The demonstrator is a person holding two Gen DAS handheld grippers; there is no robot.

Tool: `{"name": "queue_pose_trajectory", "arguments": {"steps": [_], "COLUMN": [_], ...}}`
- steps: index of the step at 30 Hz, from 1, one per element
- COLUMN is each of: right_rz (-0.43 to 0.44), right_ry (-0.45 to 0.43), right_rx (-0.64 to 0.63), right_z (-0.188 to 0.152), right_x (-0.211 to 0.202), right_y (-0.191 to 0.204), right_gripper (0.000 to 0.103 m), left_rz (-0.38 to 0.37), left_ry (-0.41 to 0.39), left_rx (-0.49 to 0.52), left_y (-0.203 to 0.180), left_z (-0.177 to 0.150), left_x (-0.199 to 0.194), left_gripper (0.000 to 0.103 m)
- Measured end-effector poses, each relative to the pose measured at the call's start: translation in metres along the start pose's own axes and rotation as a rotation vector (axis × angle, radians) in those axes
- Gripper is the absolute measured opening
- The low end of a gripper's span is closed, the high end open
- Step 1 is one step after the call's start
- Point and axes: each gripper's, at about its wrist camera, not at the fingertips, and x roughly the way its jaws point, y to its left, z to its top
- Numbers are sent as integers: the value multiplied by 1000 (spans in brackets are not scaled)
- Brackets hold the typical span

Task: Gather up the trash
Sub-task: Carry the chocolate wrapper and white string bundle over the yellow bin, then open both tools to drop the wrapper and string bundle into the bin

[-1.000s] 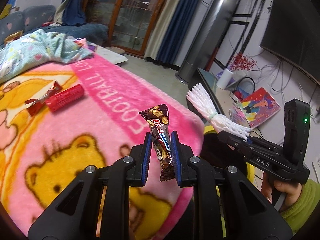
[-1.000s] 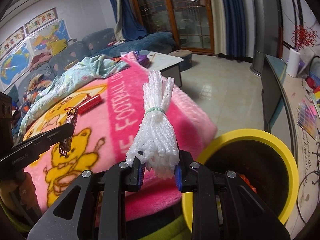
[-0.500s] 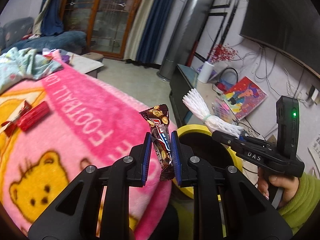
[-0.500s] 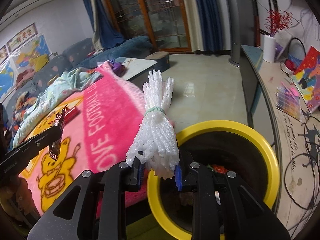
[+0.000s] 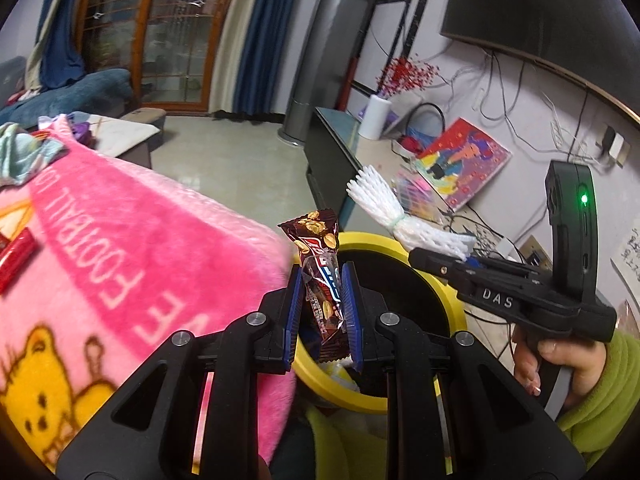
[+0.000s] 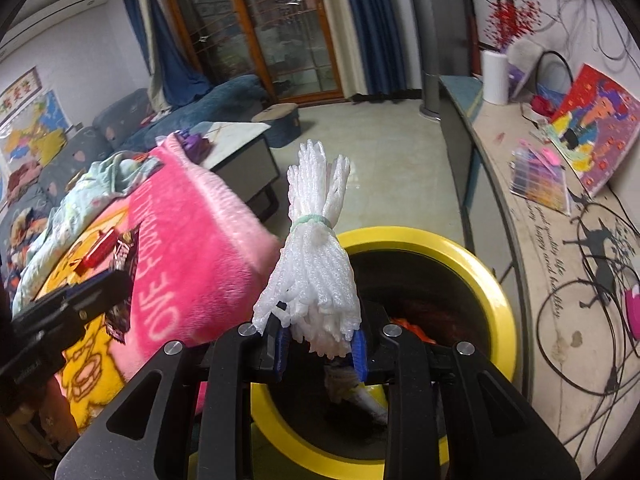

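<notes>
My left hand-held gripper (image 5: 322,312) squeezes the candy wrapper (image 5: 320,276), my right hand-held gripper (image 6: 320,344) squeezes the white foam net (image 6: 316,264), both over the yellow bin (image 6: 492,300) at the bottom for dropping.

My right hand-held gripper (image 6: 320,346) clamps a white foam net (image 6: 312,264), tied with a green band, upright between its blue pads. Just beyond it I see the yellow bin (image 6: 486,280), trash inside. Left of it lies the pink blanket (image 6: 200,248); my left hand-held gripper (image 6: 96,292) holds a dark wrapper (image 6: 124,248) over it.
</notes>
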Motion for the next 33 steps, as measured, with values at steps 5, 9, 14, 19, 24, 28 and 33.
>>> {"name": "queue_pose_trajectory", "arguments": {"steps": [5,9,14,19,24,28,33], "right_rz": [-35,-50,-55,-61,-78,-109,-139], "right_ry": [38,48,77,85,51,12,-56], "right_rx": [55,107,146,169,212,237,236], "right_z": [-4,-4,-7,-7,-5,-2,0], "right_x": [2,3,9,11,6,0,-8], "right_y": [-22,-37,-47,-51,-60,-65,-59], "right_gripper": [25,28,34,47,56,66,68], "left_rz": [-17,-28,-40,-66,-93,-66,18], "left_ry": [34,65,97,120,128,120,65], "left_rx": [30,44,55,50,24,-2,26], "left_y": [-11,-18,-24,-27,-27,-21,-10], "left_z": [-3,-5,-5,-1,1,0,-3], "left_x": [17,31,50,64,70,67,47], "left_gripper": [14,14,14,21,61,83,92]}}
